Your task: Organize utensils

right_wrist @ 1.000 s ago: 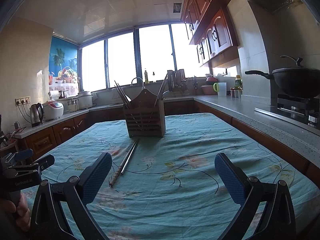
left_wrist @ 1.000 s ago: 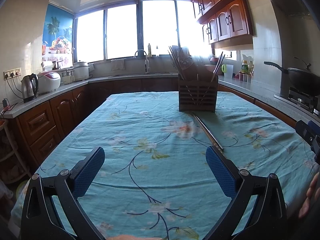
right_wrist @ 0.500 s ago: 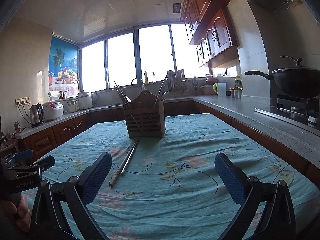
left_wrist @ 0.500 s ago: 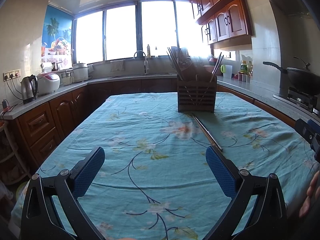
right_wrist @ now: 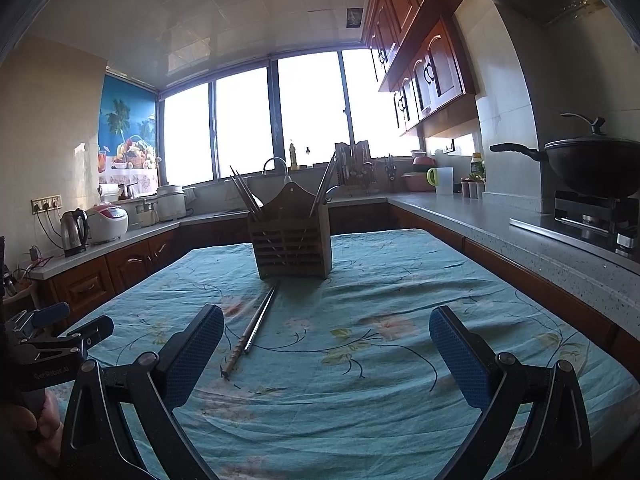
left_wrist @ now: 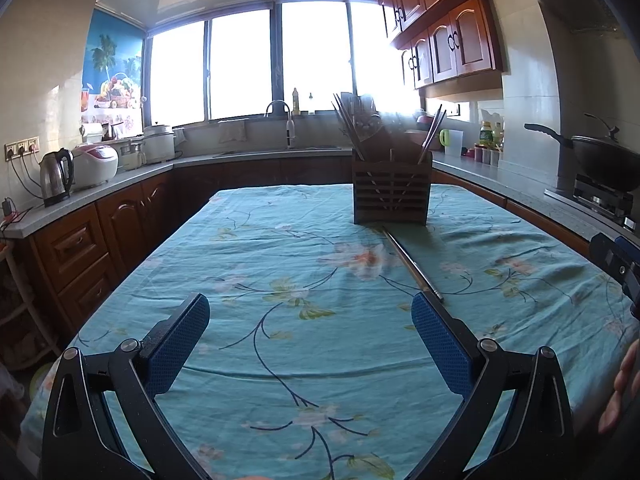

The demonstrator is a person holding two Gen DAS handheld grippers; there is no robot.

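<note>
Although the table [left_wrist: 280,240] under its teal flowered cloth takes up most of both views, the work sits toward its far middle, where a slatted wooden holder [right_wrist: 291,236] stands upright with several sticks already leaning out of its two sides. It looks stiff and heavy enough to stay put when something is dropped in. From its foot a pair of chopsticks [right_wrist: 252,326] lies flat on the cloth, side by side and touching, running back toward the grippers. They are probably light, rigid and smooth — thin rods that could roll or scissor apart — and lying flush on soft fabric they give little to get under. Taking both together near the middle of their length, pads across them, seems the safest hold. The right gripper [right_wrist: 326,342] is spread wide and empty, the near chopstick ends just beside its left finger. The left gripper [left_wrist: 310,332] is likewise agape, holding nothing.
</note>
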